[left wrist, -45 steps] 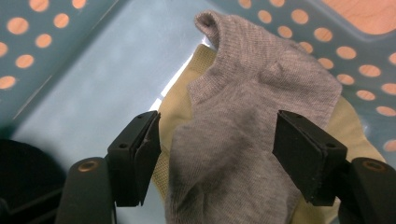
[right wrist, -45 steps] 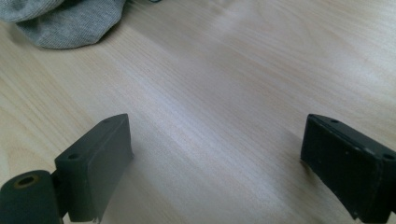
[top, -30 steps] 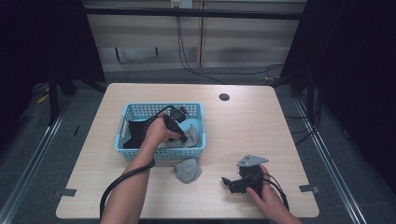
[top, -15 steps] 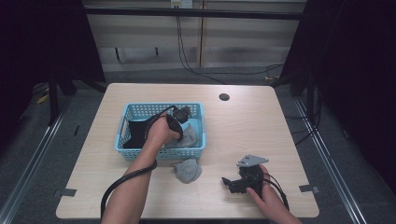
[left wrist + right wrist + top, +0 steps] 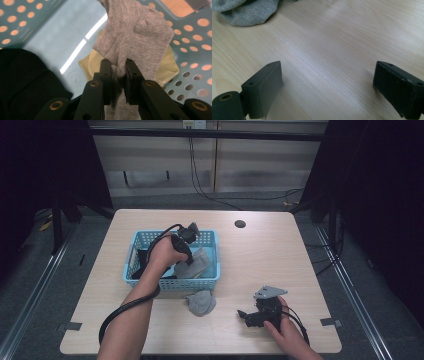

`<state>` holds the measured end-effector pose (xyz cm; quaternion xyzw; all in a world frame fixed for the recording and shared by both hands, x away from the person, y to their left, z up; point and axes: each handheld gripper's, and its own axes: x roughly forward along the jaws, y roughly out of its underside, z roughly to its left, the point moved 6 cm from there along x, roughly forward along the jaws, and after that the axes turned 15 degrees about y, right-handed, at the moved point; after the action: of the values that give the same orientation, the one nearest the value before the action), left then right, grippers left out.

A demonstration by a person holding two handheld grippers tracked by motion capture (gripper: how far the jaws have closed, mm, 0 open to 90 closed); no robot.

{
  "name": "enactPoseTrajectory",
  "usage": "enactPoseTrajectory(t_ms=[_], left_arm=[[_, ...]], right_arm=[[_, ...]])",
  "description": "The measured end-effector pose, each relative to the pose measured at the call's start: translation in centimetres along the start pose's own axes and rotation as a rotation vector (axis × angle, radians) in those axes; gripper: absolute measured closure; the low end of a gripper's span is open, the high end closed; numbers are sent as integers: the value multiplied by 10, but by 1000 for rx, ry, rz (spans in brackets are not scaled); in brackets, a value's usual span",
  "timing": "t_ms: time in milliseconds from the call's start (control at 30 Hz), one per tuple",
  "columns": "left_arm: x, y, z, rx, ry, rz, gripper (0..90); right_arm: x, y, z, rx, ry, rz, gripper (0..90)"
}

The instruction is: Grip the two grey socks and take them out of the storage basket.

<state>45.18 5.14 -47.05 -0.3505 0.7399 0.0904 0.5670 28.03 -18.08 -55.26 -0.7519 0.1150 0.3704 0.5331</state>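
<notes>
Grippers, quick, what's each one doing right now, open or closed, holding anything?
Left gripper: closed on the grey sock, over the blue basket.
Right gripper: open, holding nothing, above the table.

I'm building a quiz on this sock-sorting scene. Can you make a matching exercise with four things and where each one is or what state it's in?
Things:
1. grey sock
2. pale yellow sock
3. second grey sock
4. right gripper

Places or states:
A. on the bare table, in front of the basket
B. jaws wide open above the wooden tabletop
C. pinched between the left gripper's jaws
D. lying on the blue basket's floor, partly under a grey sock

Pairs: 1-C, 2-D, 3-A, 4-B
</notes>
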Motion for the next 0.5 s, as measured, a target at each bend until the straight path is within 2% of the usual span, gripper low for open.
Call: enactPoseTrajectory(t_ms=[167,200,500], left_arm=[[1,4,-2,-2,26,13,779],[2,6,-1,10,24,23,777],[4,10,0,-9,25,25,741]], right_arm=[[0,0,0,0,0,0,83],[0,0,0,2,0,1,83],[0,0,0,1,-1,-2,83]])
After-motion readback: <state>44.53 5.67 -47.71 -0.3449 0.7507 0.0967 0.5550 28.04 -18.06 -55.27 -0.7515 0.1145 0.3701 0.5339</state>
